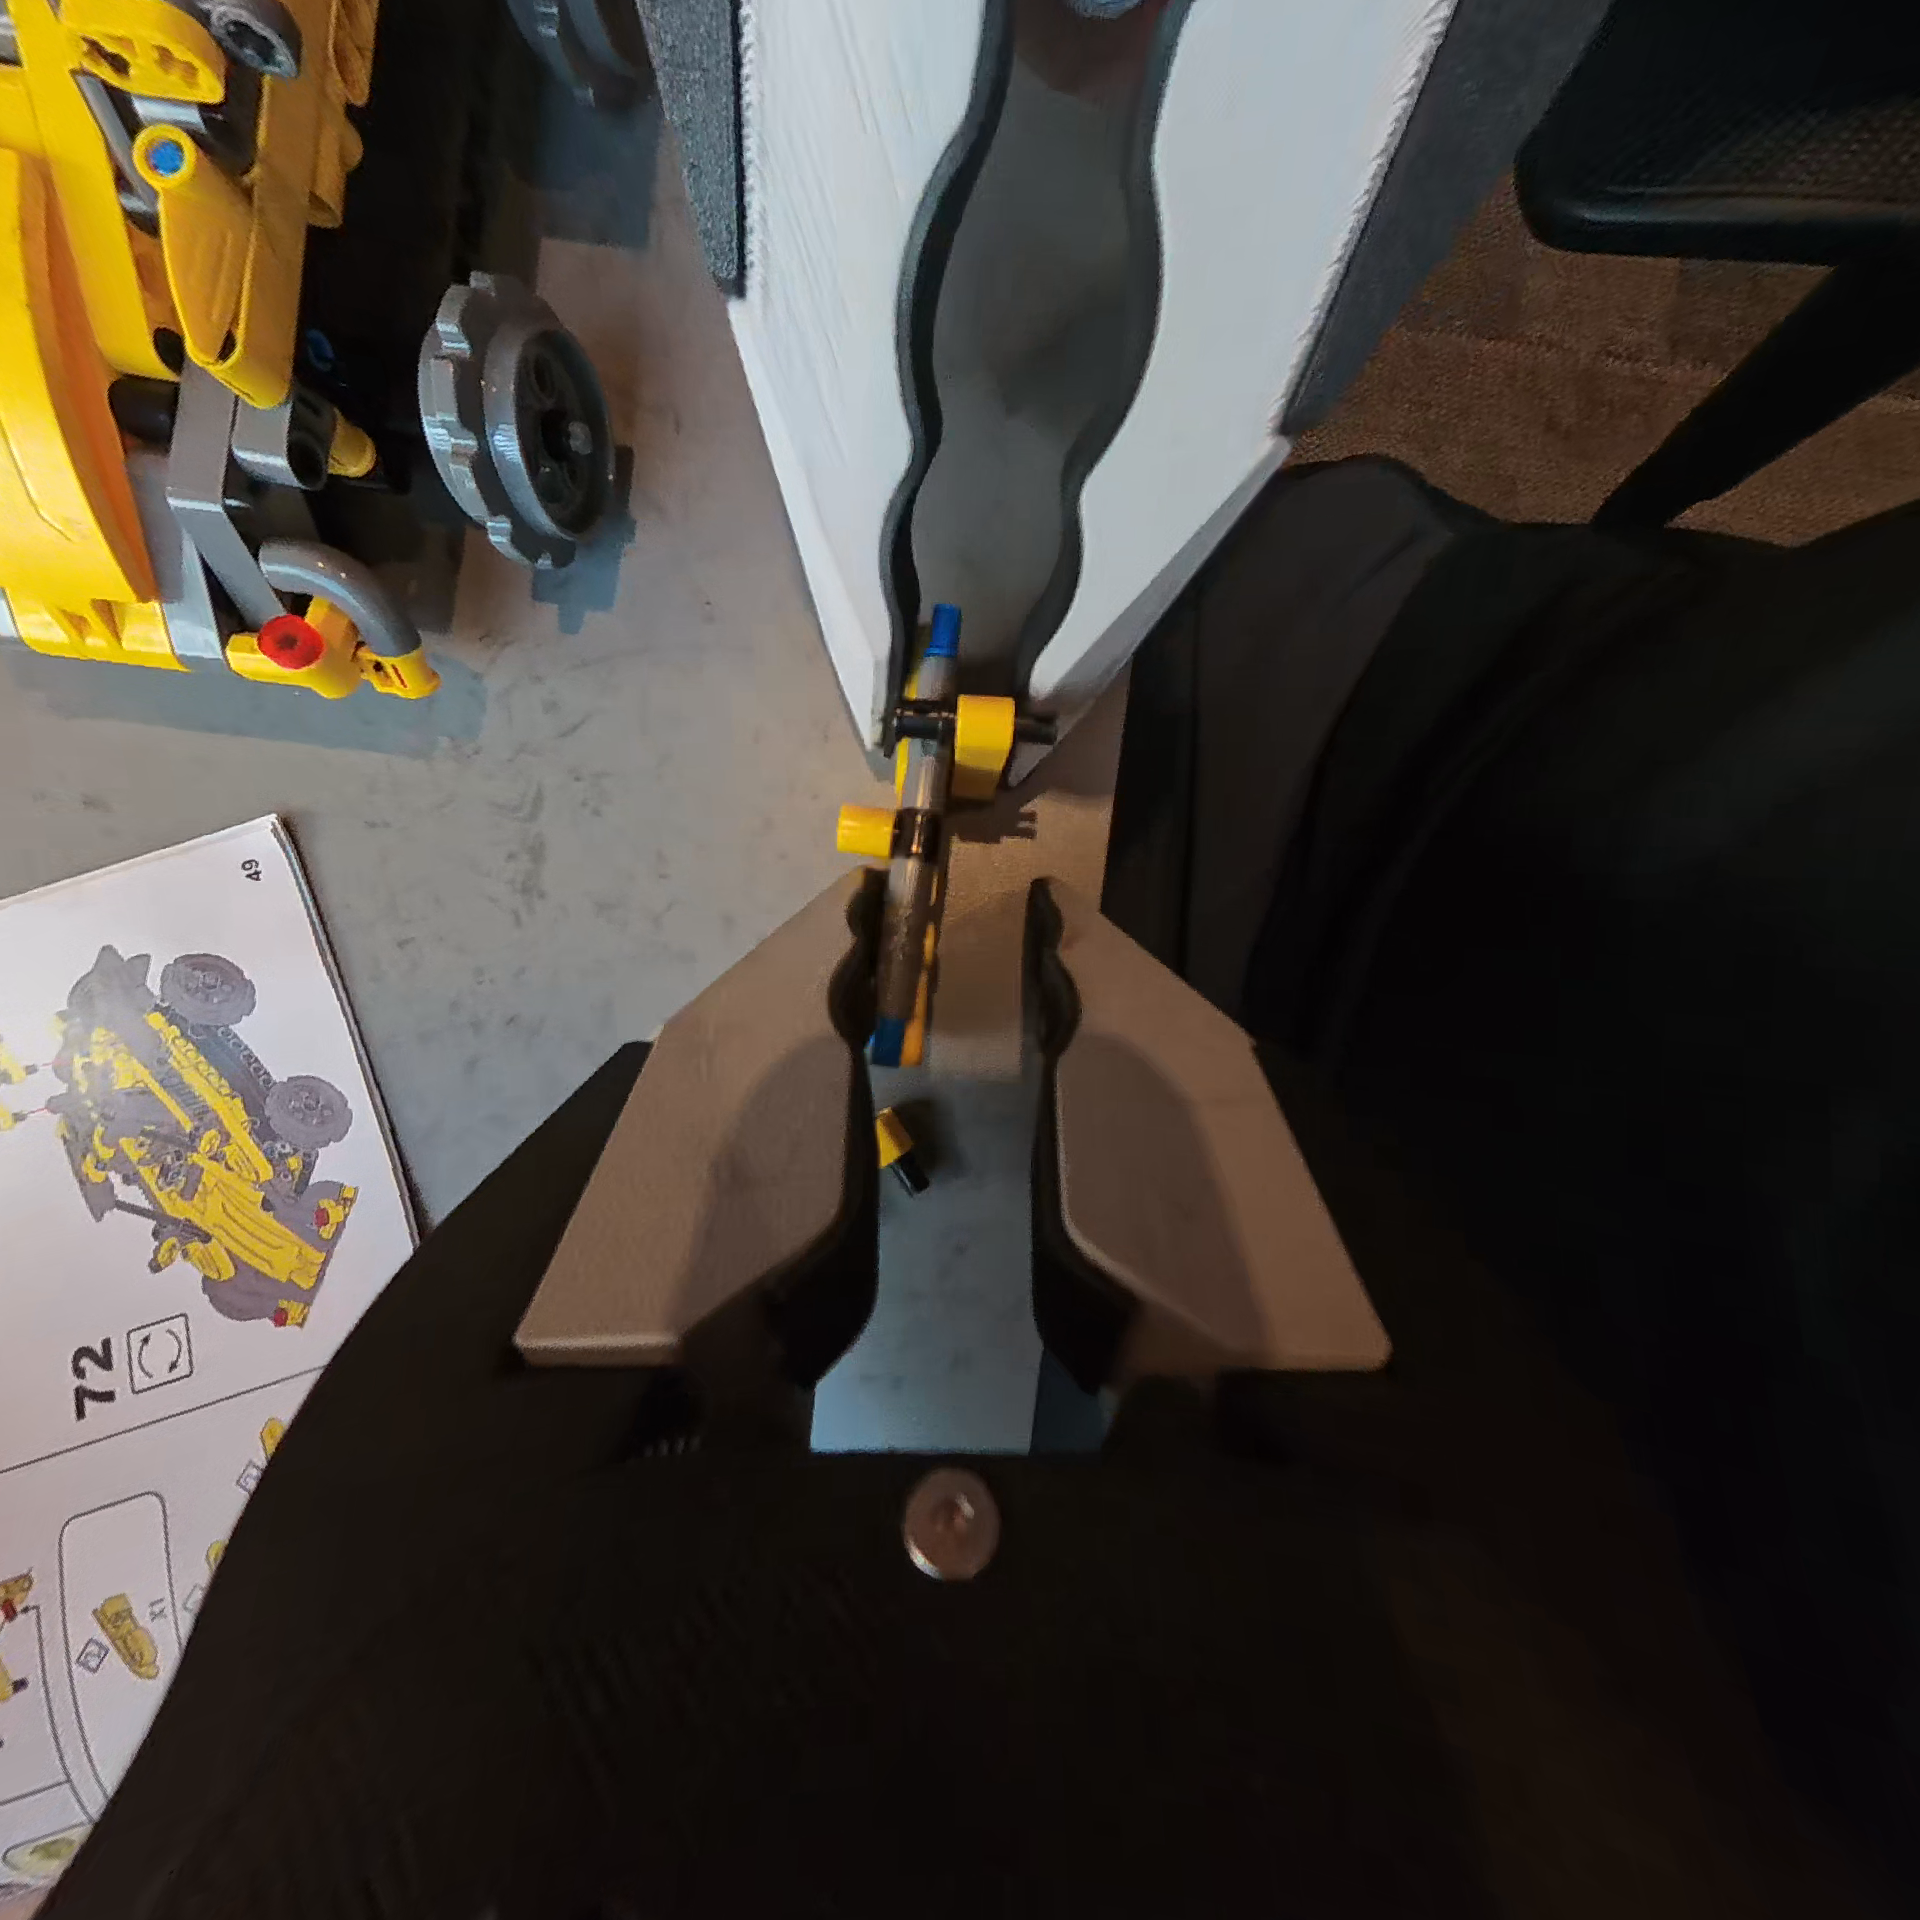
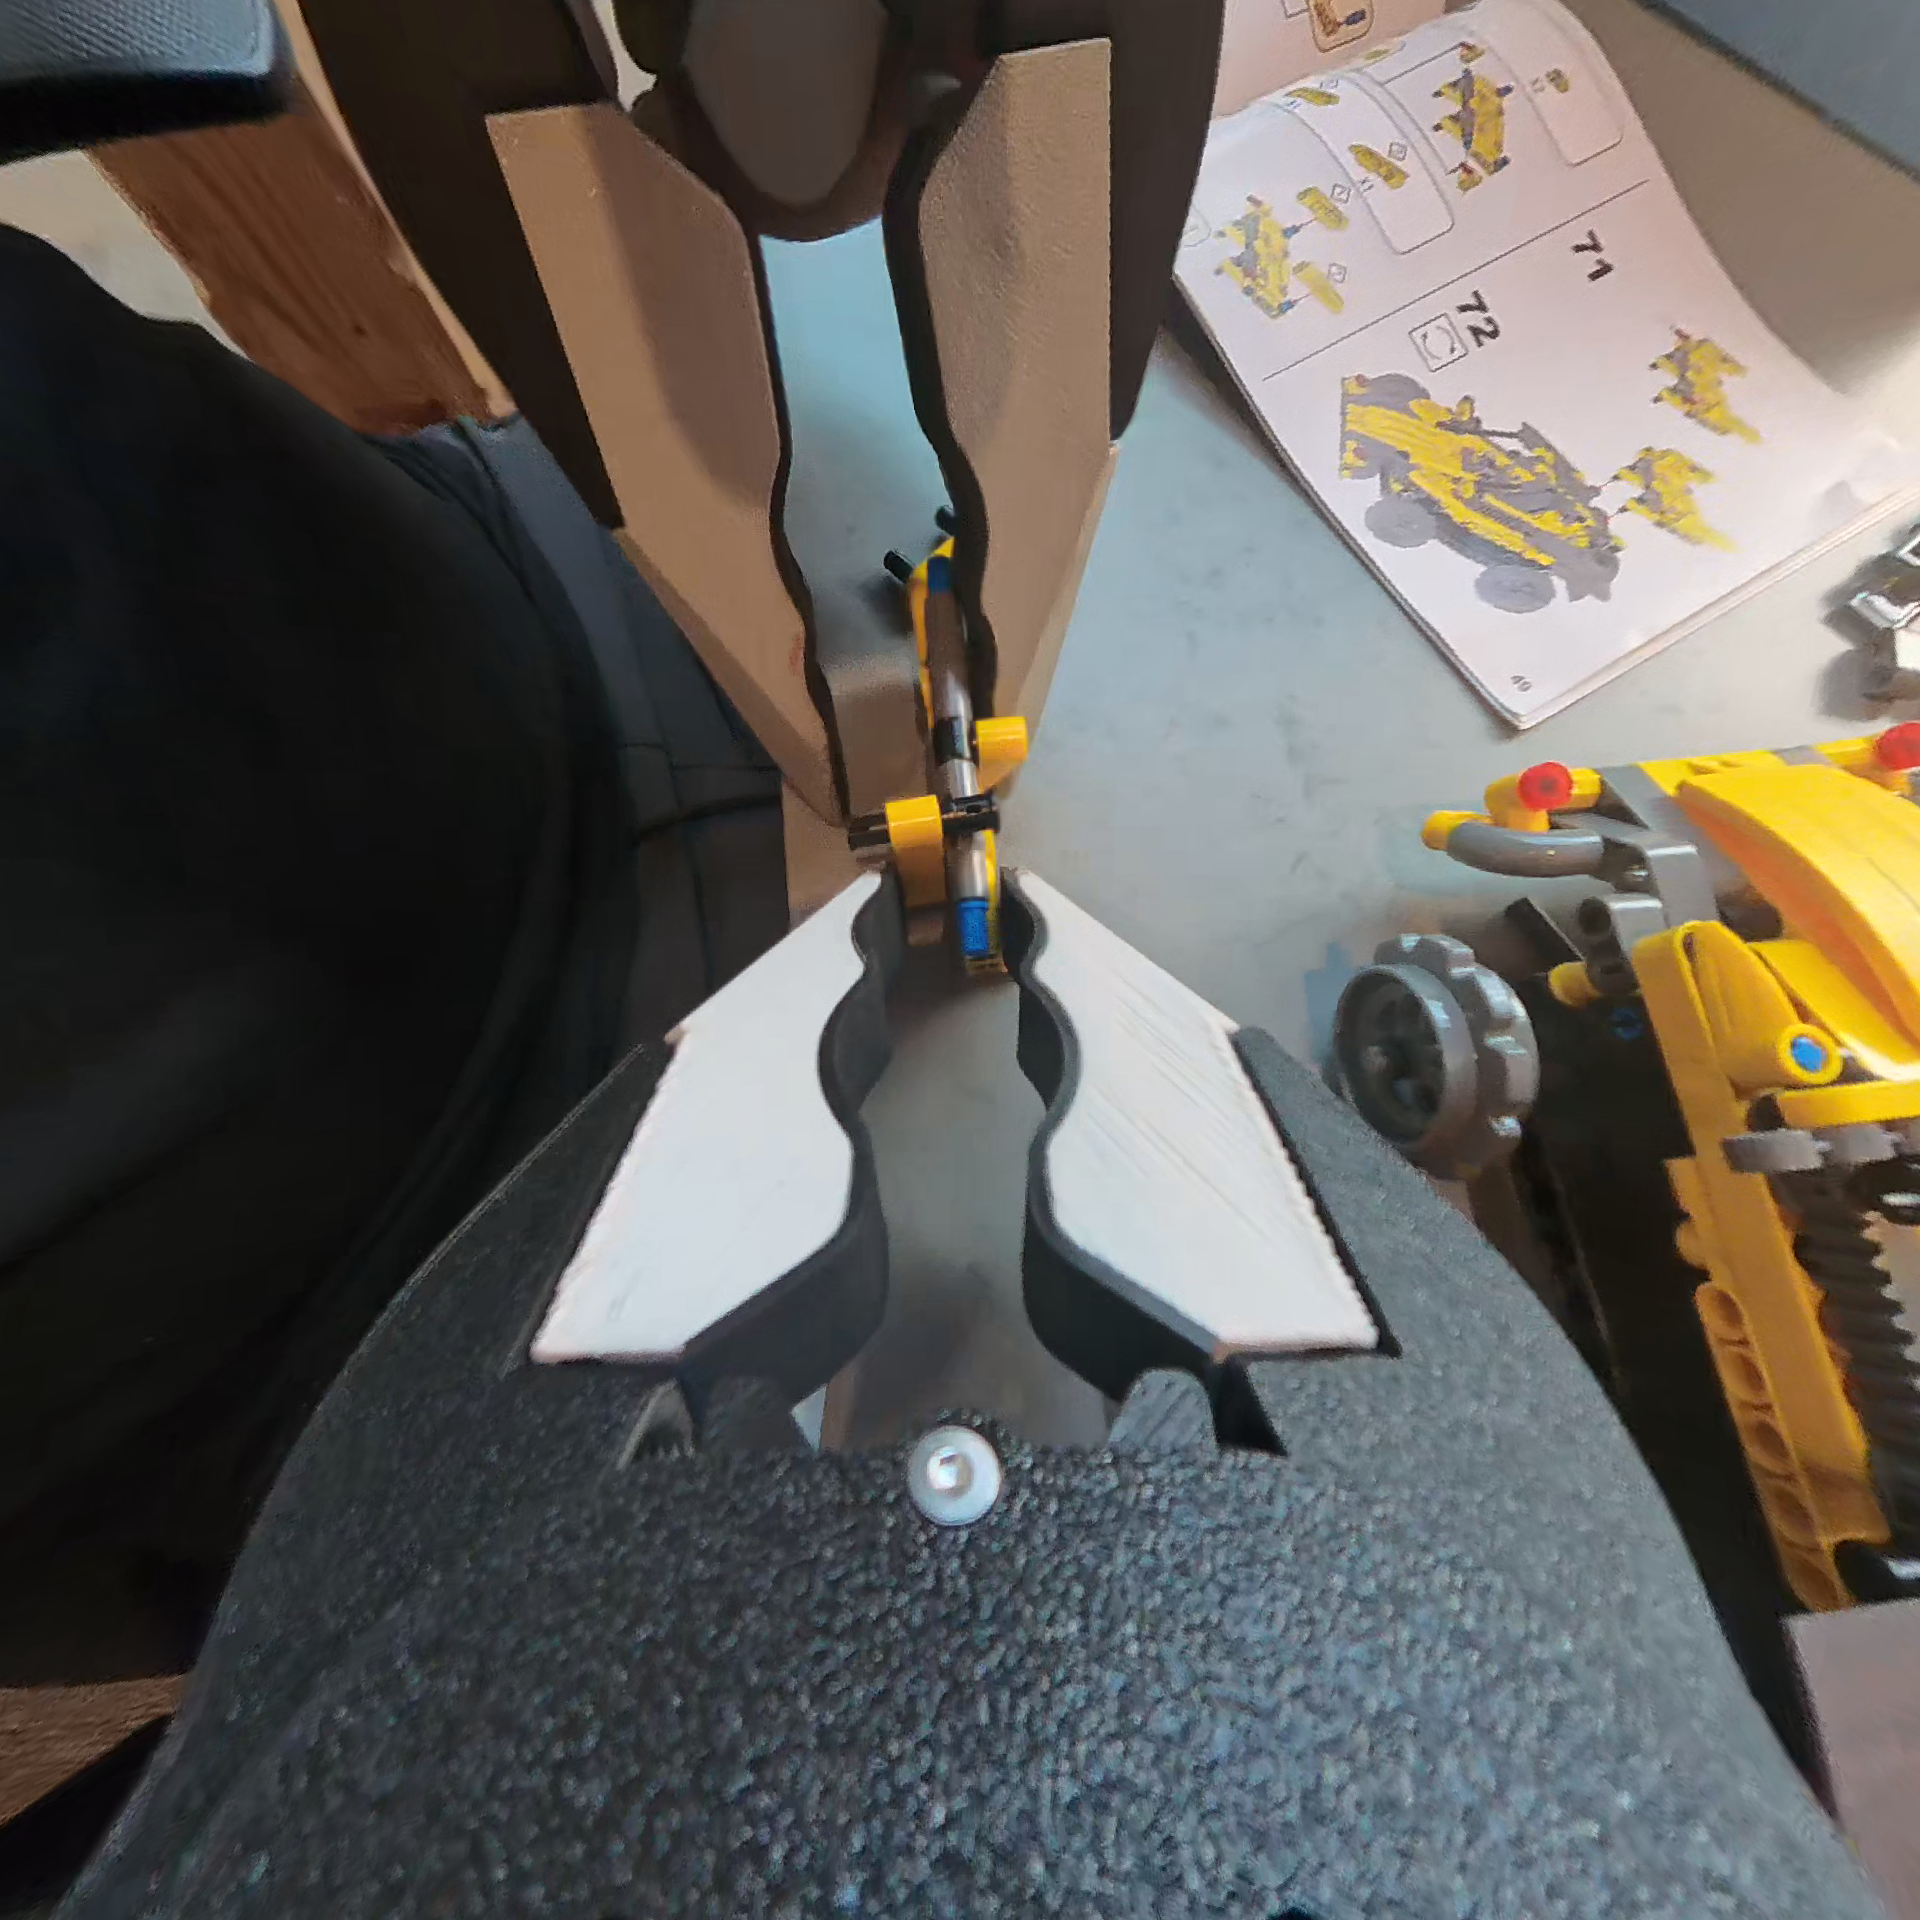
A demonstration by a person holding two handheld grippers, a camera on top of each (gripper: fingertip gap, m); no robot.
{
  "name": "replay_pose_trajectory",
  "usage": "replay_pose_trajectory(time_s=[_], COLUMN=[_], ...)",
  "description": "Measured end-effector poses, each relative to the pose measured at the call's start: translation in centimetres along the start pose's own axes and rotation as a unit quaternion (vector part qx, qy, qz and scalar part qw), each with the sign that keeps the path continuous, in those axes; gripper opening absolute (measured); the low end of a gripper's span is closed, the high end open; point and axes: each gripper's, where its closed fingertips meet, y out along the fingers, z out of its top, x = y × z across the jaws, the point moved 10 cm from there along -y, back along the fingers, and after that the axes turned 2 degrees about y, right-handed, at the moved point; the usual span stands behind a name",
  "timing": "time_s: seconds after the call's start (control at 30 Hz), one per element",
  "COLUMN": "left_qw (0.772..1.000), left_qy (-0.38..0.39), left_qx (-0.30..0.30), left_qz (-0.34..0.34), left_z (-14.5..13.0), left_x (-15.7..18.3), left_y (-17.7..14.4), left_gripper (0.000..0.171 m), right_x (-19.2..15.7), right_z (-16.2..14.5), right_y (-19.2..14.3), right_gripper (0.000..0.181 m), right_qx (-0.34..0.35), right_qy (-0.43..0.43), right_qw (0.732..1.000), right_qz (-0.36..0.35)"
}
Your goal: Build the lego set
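Observation:
A small brick assembly [image 1: 914, 935], a grey axle with yellow connectors and blue pins, hangs between both grippers just above the grey table [image 1: 582, 831]. My right gripper [image 2: 948, 894], with white fingers, is closed on one end of it [image 2: 951, 717], across a black cross pin and a yellow connector. It enters the left wrist view from the top [image 1: 966, 727]. My left gripper [image 1: 951, 894], with tan fingers, is open around the other end; the axle lies against one pad only. A tiny yellow and black piece [image 1: 899, 1143] lies on the table between the left fingers.
A yellow model vehicle [image 1: 125, 364] [image 2: 1714, 1039] with a grey wheel [image 1: 520, 416] [image 2: 1423, 1049] stands beside the grippers. An open instruction booklet [image 1: 187, 1091] [image 2: 1507, 343] lies on the table. Black fabric [image 1: 1558, 935] [image 2: 260, 831] lies past the table edge. My left and right fingertips are right by each other.

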Motion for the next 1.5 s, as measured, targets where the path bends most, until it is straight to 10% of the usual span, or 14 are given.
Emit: replay_pose_trajectory(time_s=[0.63, 1.17, 1.33, 1.5], left_qw=[0.988, 0.812, 0.824, 0.91], left_qy=[0.076, 0.344, 0.334, 0.246], left_qx=[-0.067, -0.017, 0.019, 0.047], left_qz=[0.118, 0.472, 0.457, 0.331], left_z=[1.6, -3.8, -3.1, -2.8], left_x=[2.3, 3.8, 4.0, 3.5], left_y=[-1.2, 0.1, 0.0, 0.3], left_gripper=[0.004, 0.004, 0.004, 0.005], right_x=[-0.5, -1.5, -2.8, -3.4], right_z=[-0.2, 0.5, 1.2, 1.5], right_y=[-1.3, -1.5, -1.0, -0.5], right_gripper=[0.029, 0.048, 0.048, 0.043], right_qx=[0.057, 0.062, 0.028, 0.014], right_qy=[-0.056, -0.091, -0.156, -0.179], right_qw=[0.997, 0.981, 0.966, 0.961], right_qz=[-0.021, -0.158, -0.202, -0.211])
